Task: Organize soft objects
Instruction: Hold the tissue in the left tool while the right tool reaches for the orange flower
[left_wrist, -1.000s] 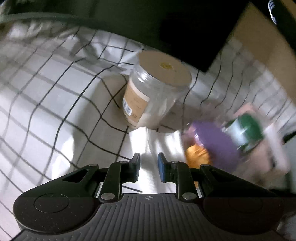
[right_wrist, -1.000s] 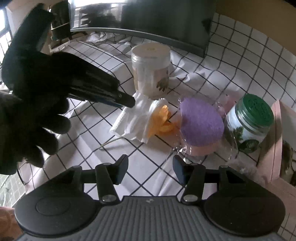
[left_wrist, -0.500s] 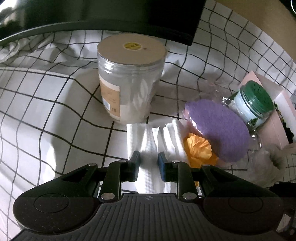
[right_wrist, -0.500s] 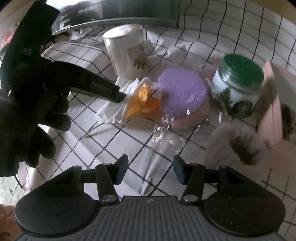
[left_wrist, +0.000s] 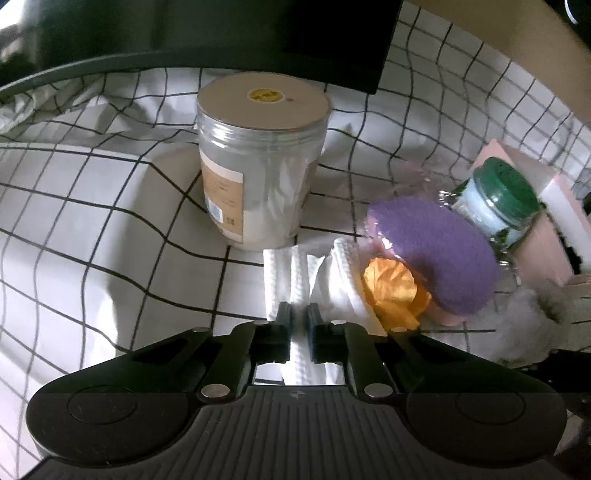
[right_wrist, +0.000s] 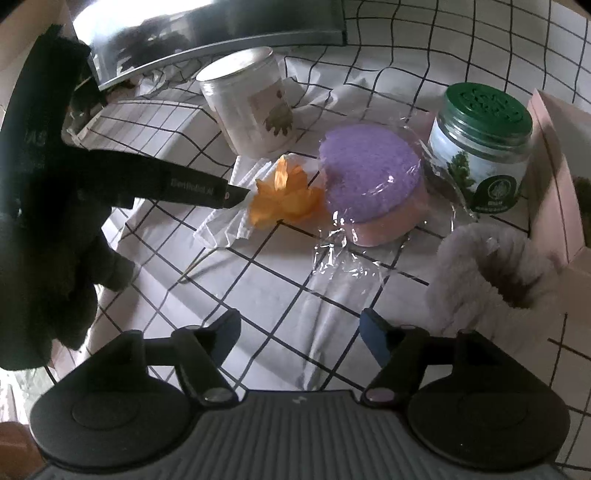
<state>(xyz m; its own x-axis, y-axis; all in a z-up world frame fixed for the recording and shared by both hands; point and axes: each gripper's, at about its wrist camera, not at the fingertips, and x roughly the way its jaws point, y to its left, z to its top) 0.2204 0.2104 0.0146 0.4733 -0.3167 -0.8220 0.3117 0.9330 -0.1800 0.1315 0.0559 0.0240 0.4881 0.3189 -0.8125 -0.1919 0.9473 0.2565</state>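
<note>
Left tool (left_wrist: 299, 317) pinched tight on a fold of the white tissue (left_wrist: 291, 266), at 6 o'clock of the clear jar (left_wrist: 262, 158) on the checked worktop (left_wrist: 92, 206). Orange crumpled piece (left_wrist: 391, 291) rests on the tissue's 3 o'clock edge, touching the purple sponge (left_wrist: 432, 251). Right tool (right_wrist: 299, 332) empty, jaws opening. Risk: lifting the tissue likely drags or spills the orange piece; thin tissue may tear.

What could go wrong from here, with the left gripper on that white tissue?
1. The left gripper is shut on the white tissue; the orange crumpled piece lies on it and may get dragged or fall off on a lift.
2. The tissue lies close to the clear jar; a sideways pull could nudge it.
3. The right gripper, jaws opening with nothing between them, could snag the loose plastic wrap.
</note>
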